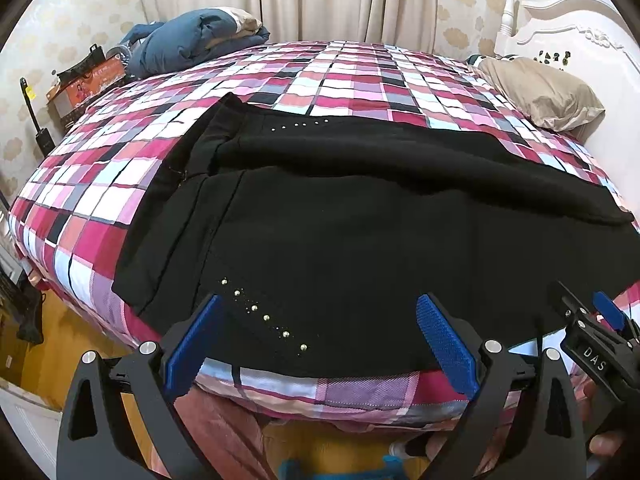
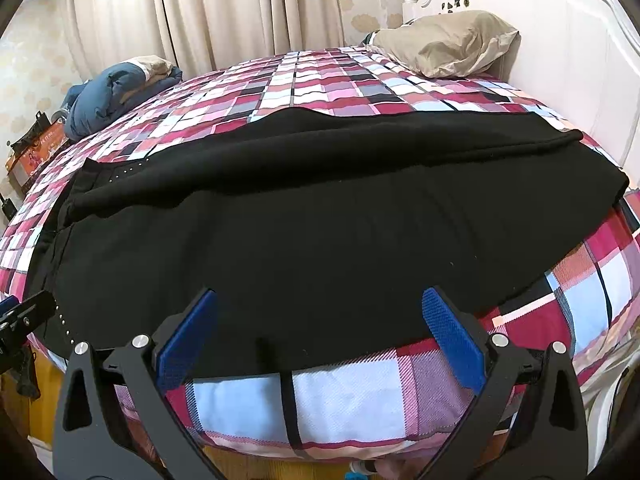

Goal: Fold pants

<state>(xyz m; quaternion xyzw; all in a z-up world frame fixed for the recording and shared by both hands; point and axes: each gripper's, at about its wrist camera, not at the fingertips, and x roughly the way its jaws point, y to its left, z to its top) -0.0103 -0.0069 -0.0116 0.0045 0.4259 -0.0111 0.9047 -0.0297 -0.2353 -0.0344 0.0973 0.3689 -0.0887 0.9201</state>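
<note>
Black pants [image 1: 340, 232] with small silver studs lie spread across the checked bed, waist to the left, legs running right. They fill the middle of the right wrist view [image 2: 304, 232] too. My left gripper [image 1: 320, 312] is open, its blue pads hovering over the near edge by the studded pocket, holding nothing. My right gripper [image 2: 320, 304] is open and empty over the near edge of the leg. The right gripper also shows at the lower right of the left wrist view [image 1: 588, 320].
The bed [image 1: 360, 68] has a pink, red and white checked cover. A tan pillow [image 1: 544, 92] lies by the white headboard [image 1: 580, 24]. A folded blue quilt [image 1: 192, 40] sits at the far left corner. Wooden floor [image 1: 72, 336] lies below the bed edge.
</note>
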